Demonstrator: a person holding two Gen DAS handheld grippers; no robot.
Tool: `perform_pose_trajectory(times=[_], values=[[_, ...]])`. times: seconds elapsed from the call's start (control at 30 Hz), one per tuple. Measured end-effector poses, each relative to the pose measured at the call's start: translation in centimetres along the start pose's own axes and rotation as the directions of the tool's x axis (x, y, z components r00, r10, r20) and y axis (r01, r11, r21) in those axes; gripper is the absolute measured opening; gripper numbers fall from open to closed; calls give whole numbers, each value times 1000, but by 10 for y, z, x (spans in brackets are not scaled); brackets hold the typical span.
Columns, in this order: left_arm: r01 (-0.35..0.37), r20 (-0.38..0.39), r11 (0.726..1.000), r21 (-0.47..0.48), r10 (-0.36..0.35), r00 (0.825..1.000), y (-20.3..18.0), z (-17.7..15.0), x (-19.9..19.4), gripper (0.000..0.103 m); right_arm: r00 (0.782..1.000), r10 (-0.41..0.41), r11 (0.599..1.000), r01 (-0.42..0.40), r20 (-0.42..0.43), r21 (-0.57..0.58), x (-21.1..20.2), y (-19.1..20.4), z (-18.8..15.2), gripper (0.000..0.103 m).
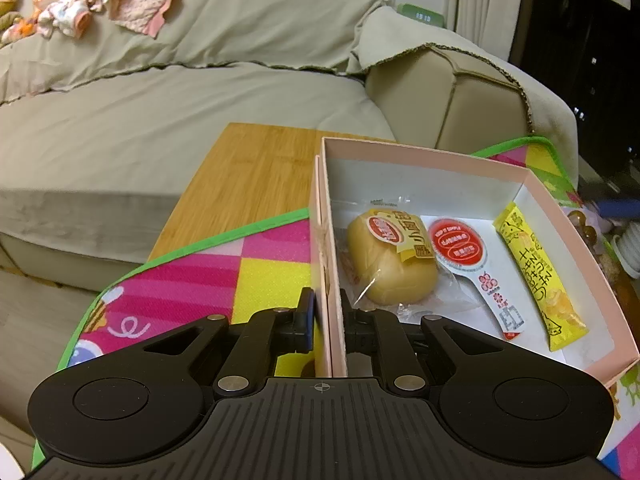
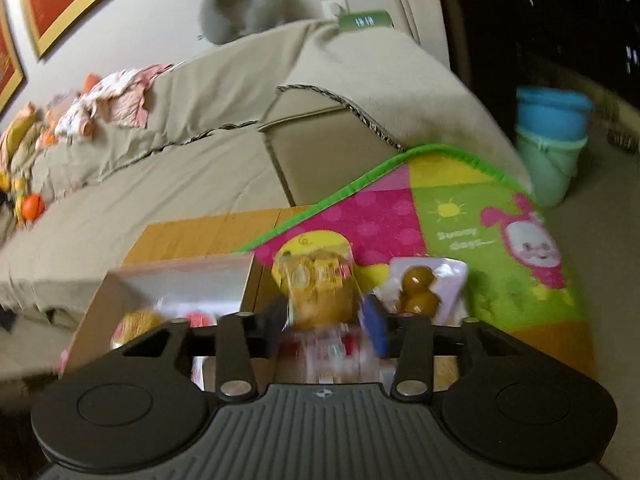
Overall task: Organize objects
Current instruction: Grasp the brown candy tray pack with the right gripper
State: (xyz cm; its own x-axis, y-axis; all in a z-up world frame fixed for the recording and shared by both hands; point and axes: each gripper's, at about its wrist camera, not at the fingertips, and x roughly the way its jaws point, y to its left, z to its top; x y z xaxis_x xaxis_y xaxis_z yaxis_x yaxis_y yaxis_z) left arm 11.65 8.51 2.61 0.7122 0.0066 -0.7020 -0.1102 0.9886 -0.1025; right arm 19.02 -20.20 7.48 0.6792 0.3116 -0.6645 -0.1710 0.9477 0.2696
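Observation:
A pink box (image 1: 536, 184) stands on the colourful mat (image 1: 256, 272). My left gripper (image 1: 328, 320) is shut on the box's left wall, one finger outside and one inside. Inside lie a wrapped yellow bun (image 1: 390, 260), a white packet with red round labels (image 1: 476, 268) and a yellow stick packet (image 1: 540, 280). In the blurred right wrist view, my right gripper (image 2: 324, 320) is shut on a wrapped yellow-brown snack (image 2: 320, 292), held just right of the box (image 2: 180, 276). A clear packet of brown round sweets (image 2: 420, 292) lies on the mat to its right.
A wooden table top (image 1: 256, 168) shows beyond the mat. A beige covered sofa (image 1: 200, 92) with clothes (image 1: 108, 4) on it lies behind. Blue and green buckets (image 2: 552, 140) stand on the floor at the right. Small items (image 1: 616, 240) sit right of the box.

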Motion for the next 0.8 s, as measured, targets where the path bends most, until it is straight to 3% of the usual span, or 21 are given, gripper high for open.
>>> perform_pose_trajectory(times=[0.2,0.3,0.37,0.53,0.73,0.8], values=[[0,-13,1000,3,0,1000,-1,-2,0,12,998,-59,998,59,-31,27,78,1,29,58],[0,-13,1000,4,0,1000,-1,-2,0,12,994,-10,998,17,-106,65,102,-8,27,57],[1,-12,1000,2,-1,1000,-1,-3,1,12,990,61,995,-50,-129,87,97,-15,20,49],[5,-10,1000,-10,-6,1000,1,-4,1,11,979,116,993,-108,-169,56,51,-28,-4,47],[5,-15,1000,-11,-5,1000,1,-5,0,12,966,128,988,-144,-225,-55,-11,-27,-44,47],[5,-17,1000,-9,-5,1000,1,-5,0,11,965,98,984,-130,-244,-121,-28,-24,-62,47]])
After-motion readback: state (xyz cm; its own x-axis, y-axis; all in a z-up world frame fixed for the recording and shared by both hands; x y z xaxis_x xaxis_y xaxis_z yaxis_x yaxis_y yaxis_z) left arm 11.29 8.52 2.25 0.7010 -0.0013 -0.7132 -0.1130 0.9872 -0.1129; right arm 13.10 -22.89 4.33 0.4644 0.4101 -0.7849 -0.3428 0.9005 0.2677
